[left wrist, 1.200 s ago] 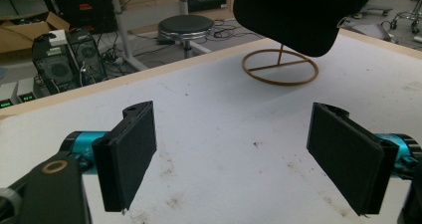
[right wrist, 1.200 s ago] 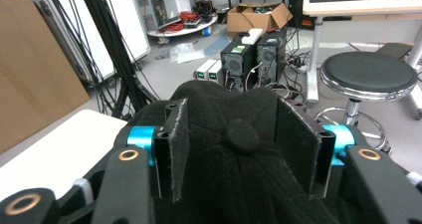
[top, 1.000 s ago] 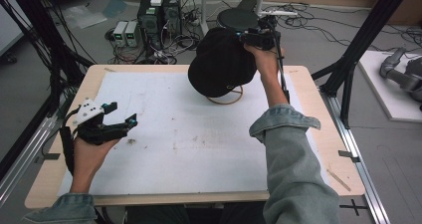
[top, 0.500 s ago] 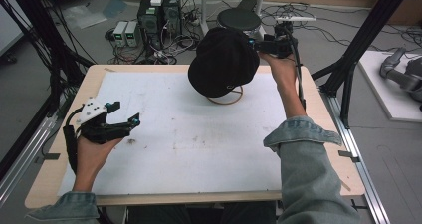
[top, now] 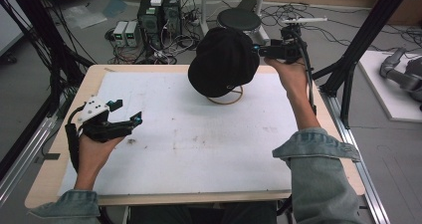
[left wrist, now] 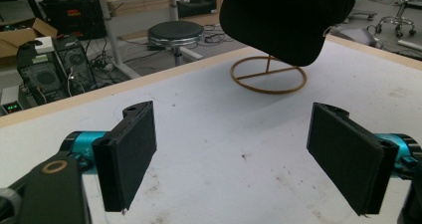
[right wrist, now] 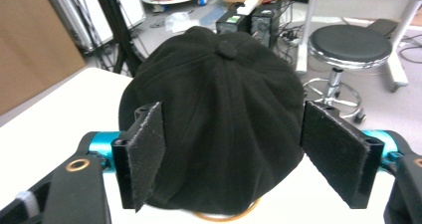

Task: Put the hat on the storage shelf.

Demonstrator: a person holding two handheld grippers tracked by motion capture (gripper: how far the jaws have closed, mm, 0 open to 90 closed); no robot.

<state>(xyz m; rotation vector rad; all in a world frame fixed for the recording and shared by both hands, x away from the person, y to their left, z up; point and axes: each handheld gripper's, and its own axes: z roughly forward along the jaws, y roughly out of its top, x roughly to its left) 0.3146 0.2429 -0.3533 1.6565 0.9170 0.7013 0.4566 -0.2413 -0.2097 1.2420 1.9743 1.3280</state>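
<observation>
A black cap (top: 224, 59) rests on a gold wire stand (top: 226, 98) at the back middle of the white table. My right gripper (top: 259, 49) hovers just off the cap's right side, pointing at it. Its jaws have just been opening and stand wide. In the right gripper view the cap (right wrist: 219, 99) lies ahead of the right gripper (right wrist: 234, 159), with neither pad touching it. My left gripper (top: 127, 110) is held open over the table's left part. In the left gripper view the left gripper (left wrist: 244, 164) has bare table between its jaws, and the cap (left wrist: 288, 20) and stand (left wrist: 268, 77) lie farther off.
The white table top (top: 199, 149) has a wooden rim. A black stool (top: 239, 19) and computer cases (top: 159, 15) with cables stand on the floor behind it. Black frame posts (top: 348, 59) rise at the right and left sides.
The right hand has drawn off to the right, away from the cap, and its jaws have spread wider. The cap stays on its stand. The left hand has kept still.
</observation>
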